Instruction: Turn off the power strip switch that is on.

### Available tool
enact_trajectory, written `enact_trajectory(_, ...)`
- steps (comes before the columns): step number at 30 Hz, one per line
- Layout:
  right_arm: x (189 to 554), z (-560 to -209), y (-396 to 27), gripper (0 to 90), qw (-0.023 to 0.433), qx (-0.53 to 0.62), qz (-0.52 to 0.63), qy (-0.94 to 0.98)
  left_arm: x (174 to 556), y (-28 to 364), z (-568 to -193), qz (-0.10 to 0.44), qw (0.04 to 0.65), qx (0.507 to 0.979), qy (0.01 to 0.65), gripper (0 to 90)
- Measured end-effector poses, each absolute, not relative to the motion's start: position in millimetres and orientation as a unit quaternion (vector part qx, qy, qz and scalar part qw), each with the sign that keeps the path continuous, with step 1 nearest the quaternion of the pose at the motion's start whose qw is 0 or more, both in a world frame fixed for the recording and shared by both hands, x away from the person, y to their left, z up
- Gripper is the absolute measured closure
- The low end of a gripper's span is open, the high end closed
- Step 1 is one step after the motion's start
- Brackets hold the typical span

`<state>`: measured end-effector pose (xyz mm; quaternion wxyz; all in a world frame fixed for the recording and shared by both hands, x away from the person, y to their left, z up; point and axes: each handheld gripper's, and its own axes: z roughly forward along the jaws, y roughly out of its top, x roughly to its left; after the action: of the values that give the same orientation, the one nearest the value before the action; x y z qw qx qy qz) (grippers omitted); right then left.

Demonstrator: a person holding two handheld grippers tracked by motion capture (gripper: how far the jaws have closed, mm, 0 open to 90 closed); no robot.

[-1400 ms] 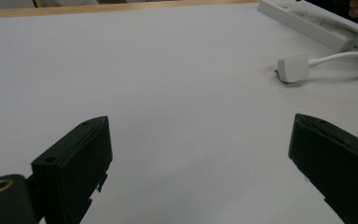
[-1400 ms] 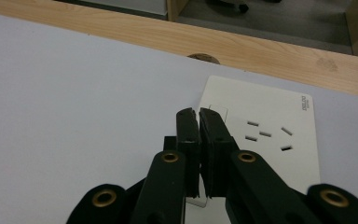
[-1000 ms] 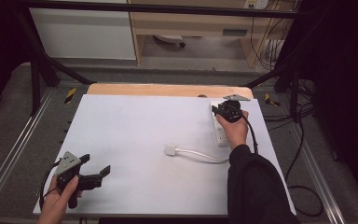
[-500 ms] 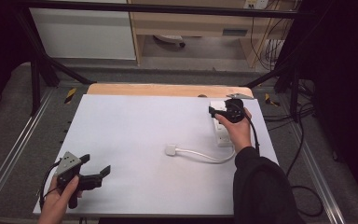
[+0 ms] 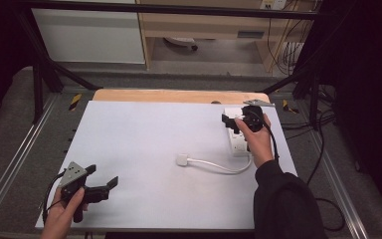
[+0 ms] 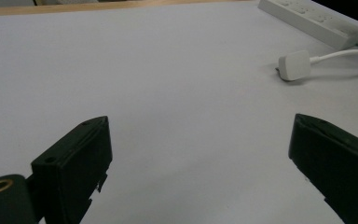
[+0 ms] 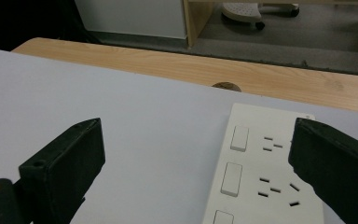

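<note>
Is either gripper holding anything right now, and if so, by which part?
Nothing is held. The right gripper has just been opening its jaws above the power strip, nothing between them. The left gripper is open over bare table.

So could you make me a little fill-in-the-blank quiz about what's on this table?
1. The power strip is coloured ____.
2. The right gripper hangs over the ____ strip, jaws open and just widened.
3. The plug lies on the table, joined to the strip by a ____.
4. The left gripper holds ____.

Missing: white; power; cable; nothing

White power strip (image 5: 238,142) lies flat, plug (image 5: 182,160) loose.
</note>
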<state>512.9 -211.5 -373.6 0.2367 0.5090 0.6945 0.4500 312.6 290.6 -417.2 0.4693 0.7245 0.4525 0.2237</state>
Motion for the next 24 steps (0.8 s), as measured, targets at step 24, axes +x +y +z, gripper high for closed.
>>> enact_trajectory(24, 444.3, -352.7, -240.4, 6.1, 0.245, 0.461, 0.485, 0.702, 311.6, 291.0, -416.9, 0.223, 0.470, 0.723, 0.454, 5.8)
